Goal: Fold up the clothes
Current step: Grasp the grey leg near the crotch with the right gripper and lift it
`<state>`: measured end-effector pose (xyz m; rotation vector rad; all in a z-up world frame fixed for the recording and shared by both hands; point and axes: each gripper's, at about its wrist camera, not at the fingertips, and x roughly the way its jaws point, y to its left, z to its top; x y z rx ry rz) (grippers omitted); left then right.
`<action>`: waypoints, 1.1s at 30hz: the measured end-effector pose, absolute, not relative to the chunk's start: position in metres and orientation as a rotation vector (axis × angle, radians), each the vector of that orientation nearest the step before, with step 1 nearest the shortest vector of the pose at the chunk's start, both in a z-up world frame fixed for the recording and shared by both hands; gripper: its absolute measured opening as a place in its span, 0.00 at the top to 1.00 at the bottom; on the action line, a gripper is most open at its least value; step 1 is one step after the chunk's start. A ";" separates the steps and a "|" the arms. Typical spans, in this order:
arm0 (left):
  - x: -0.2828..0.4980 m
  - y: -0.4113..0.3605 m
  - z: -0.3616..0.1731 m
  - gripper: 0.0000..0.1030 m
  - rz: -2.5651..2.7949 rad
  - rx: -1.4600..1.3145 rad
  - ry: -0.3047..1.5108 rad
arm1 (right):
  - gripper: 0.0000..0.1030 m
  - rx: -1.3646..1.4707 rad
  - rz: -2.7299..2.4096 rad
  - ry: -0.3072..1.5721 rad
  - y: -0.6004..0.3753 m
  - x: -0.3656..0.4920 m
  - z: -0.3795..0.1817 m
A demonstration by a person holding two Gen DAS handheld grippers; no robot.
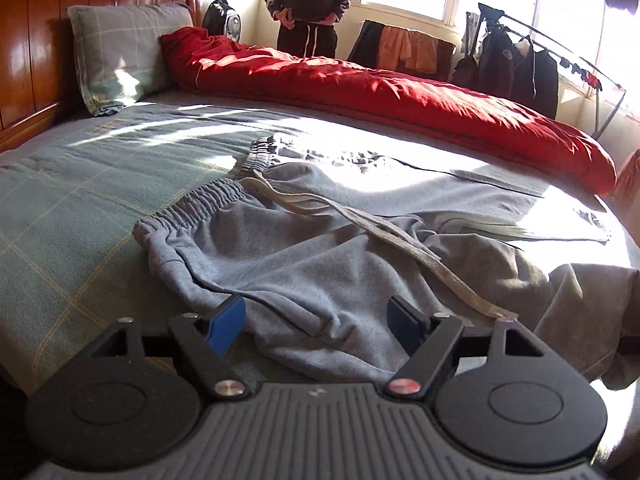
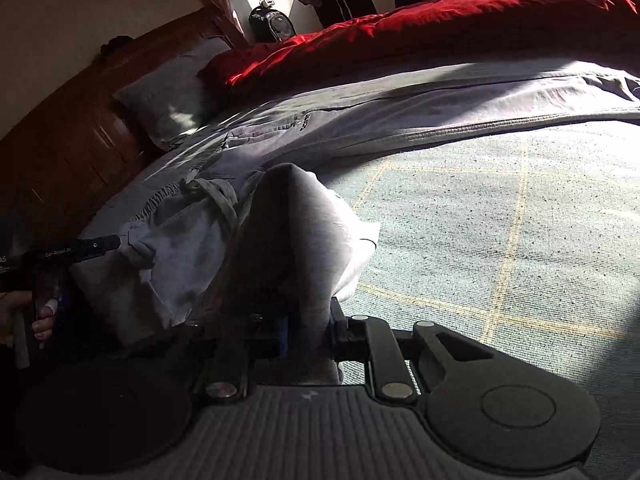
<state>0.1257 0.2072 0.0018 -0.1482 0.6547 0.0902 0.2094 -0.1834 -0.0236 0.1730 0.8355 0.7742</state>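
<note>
right gripper (image 2: 308, 340) clamped on pants (image 1: 312, 264) fold, left gripper (image 1: 316, 322) fingers apart above waist; thin pinch may slip, undoing fold.

grey sweatpants (image 2: 360, 120): "TUCANO" | left gripper (image 2: 96, 246): "GenRobot.AI"

Left gripper (image 1: 316, 326) over grey sweatpants (image 1: 304, 264), blue pads (image 1: 226, 328) spread apart, nothing between them. Pale drawstring (image 1: 360, 224) lies across sweatpants. Green checked bedspread (image 1: 60, 200), red duvet (image 1: 380, 92), pillow (image 1: 120, 52), wooden headboard (image 1: 36, 40). Person (image 1: 308, 4) standing beyond bed.
</note>
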 end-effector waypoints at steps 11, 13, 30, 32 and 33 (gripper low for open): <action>0.114 0.090 0.002 0.19 -0.215 0.069 0.671 | 0.85 0.236 0.656 0.770 -0.243 0.196 -0.010; 0.113 0.075 0.000 0.19 -0.243 0.085 0.680 | 0.85 0.250 0.642 0.760 -0.253 0.193 -0.009; 0.104 0.010 -0.009 0.19 -0.339 0.165 0.731 | 0.81 0.326 0.603 0.739 -0.306 0.181 -0.014; 0.104 0.004 -0.008 0.19 -0.348 0.178 0.734 | 0.76 0.345 0.596 0.739 -0.312 0.180 -0.015; 0.104 0.001 -0.008 0.19 -0.355 0.186 0.736 | 0.68 0.351 0.586 0.739 -0.315 0.179 -0.016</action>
